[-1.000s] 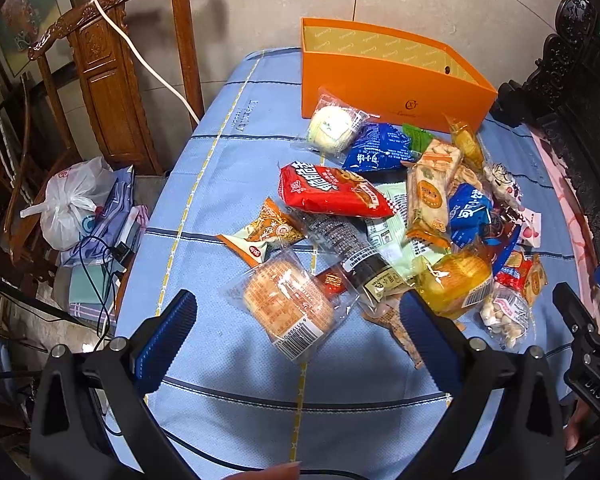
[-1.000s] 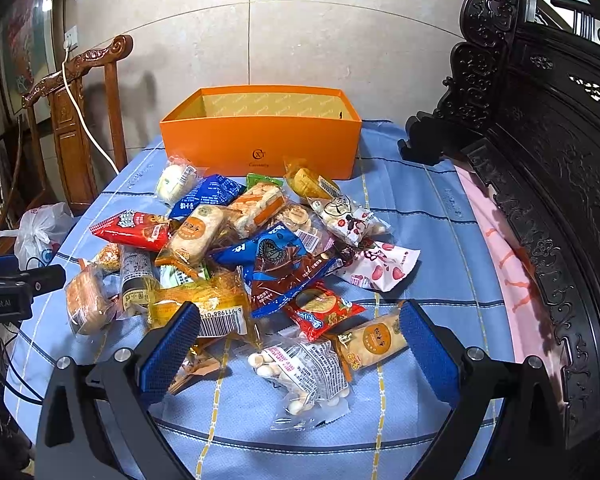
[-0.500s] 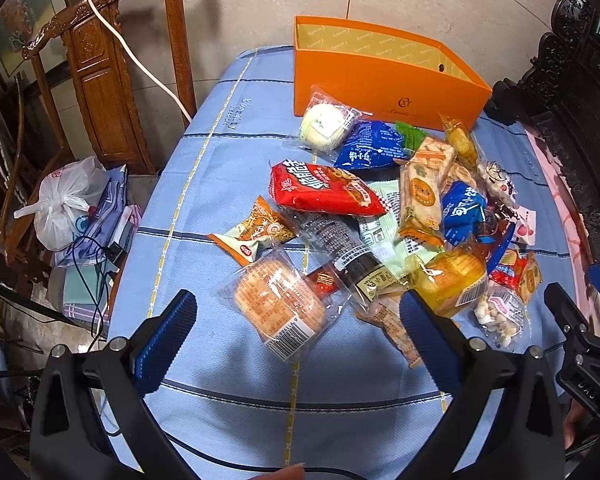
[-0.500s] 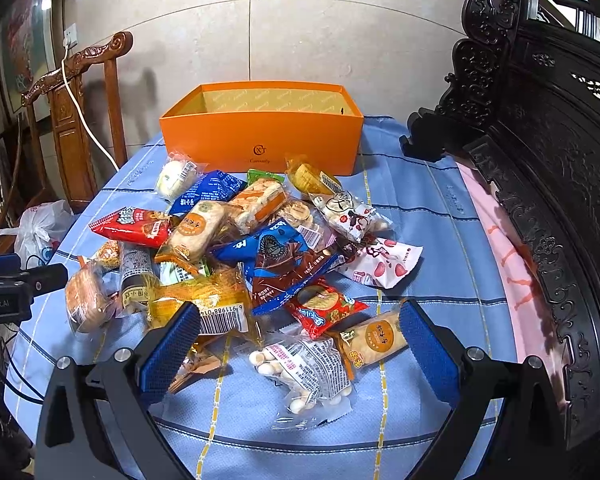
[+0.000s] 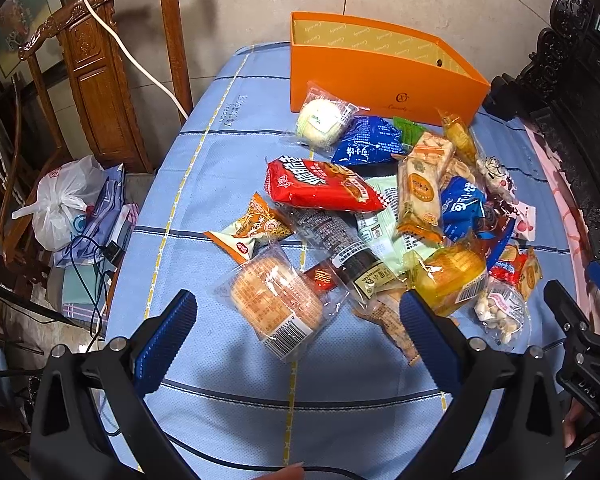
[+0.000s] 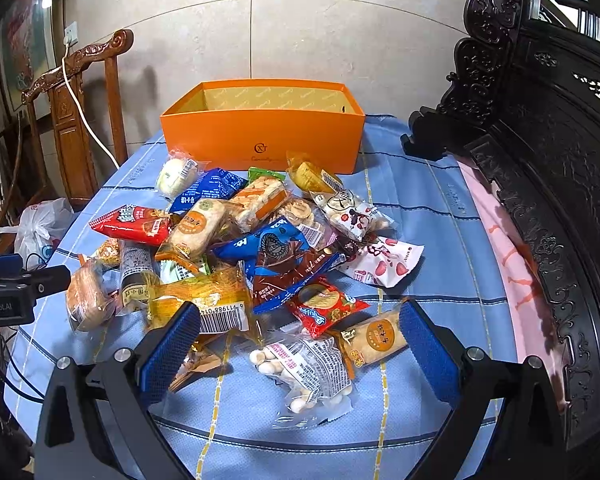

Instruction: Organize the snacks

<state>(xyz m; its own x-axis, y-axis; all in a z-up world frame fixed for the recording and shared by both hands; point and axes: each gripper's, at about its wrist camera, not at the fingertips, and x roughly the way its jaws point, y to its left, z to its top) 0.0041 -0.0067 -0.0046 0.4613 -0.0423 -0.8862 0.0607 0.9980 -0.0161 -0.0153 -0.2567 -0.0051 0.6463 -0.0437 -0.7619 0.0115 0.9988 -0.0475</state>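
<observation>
Because the snacks lay in one loose heap on the blue checked cloth of the table [image 5: 228,168], with the open orange cardboard box [image 5: 380,80] waiting at the far edge just behind them, the left wrist view suggested a sorting job with nothing yet picked. The left tongs [image 5: 298,332] stood wide apart and empty, low over the near side of the heap. Between their blue pads and a little ahead lay the clear-wrapped round golden bun [image 5: 276,300], flat on the cloth, barcode towards the camera; it looked the likeliest first pick, being nearest and clear of the pile. Beyond it lay a red crinkled snack packet [image 5: 320,184] and a clear-wrapped pale round cake [image 5: 320,120], the latter just in front of the box.

From the right wrist view, the right tongs [image 6: 300,344] were likewise apart and held nothing. A clear bag of small white sweets [image 6: 308,368] lay between the pads, flat on the cloth, with a small tan biscuit packet [image 6: 374,338] just beside the right-hand pad and a yellow-wrapped cake with a barcode [image 6: 204,300] near the left-hand one. The box [image 6: 260,136] appeared empty as far as its interior showed, well beyond the heap.
</observation>
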